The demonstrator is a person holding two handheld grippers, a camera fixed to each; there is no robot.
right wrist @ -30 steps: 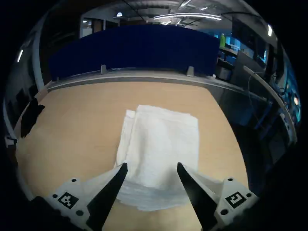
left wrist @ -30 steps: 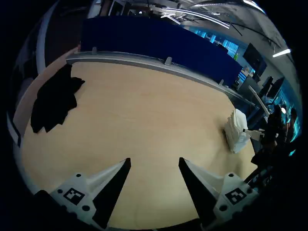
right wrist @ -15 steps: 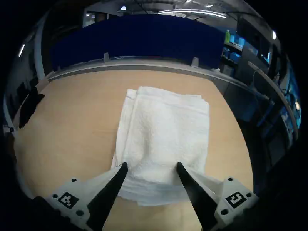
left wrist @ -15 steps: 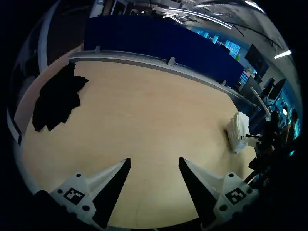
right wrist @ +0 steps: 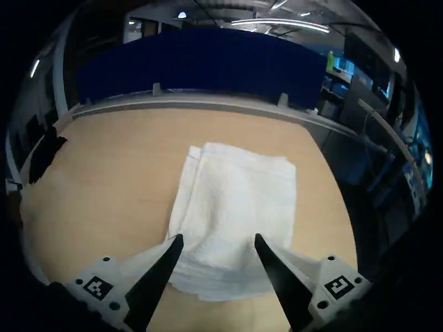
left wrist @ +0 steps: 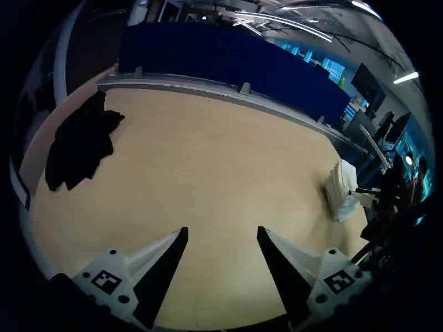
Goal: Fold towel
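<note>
Towel [right wrist: 238, 199] lies folded between parted fingers of the right tool [right wrist: 217, 236].

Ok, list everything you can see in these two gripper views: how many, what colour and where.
table: one, light wood, across both views
towel: one, white, folded, lying on the table toward its right end
cloth: one, black, crumpled, on the table at its far left
rail: one, grey, along the table's far edge
partition: one, dark blue, upright behind the rail
monitors: a few, dark, beyond the table's right end
left gripper: one, white with black fingers, open, over bare table
right gripper: one, white with black fingers, open, fingertips over the towel's near part
</note>
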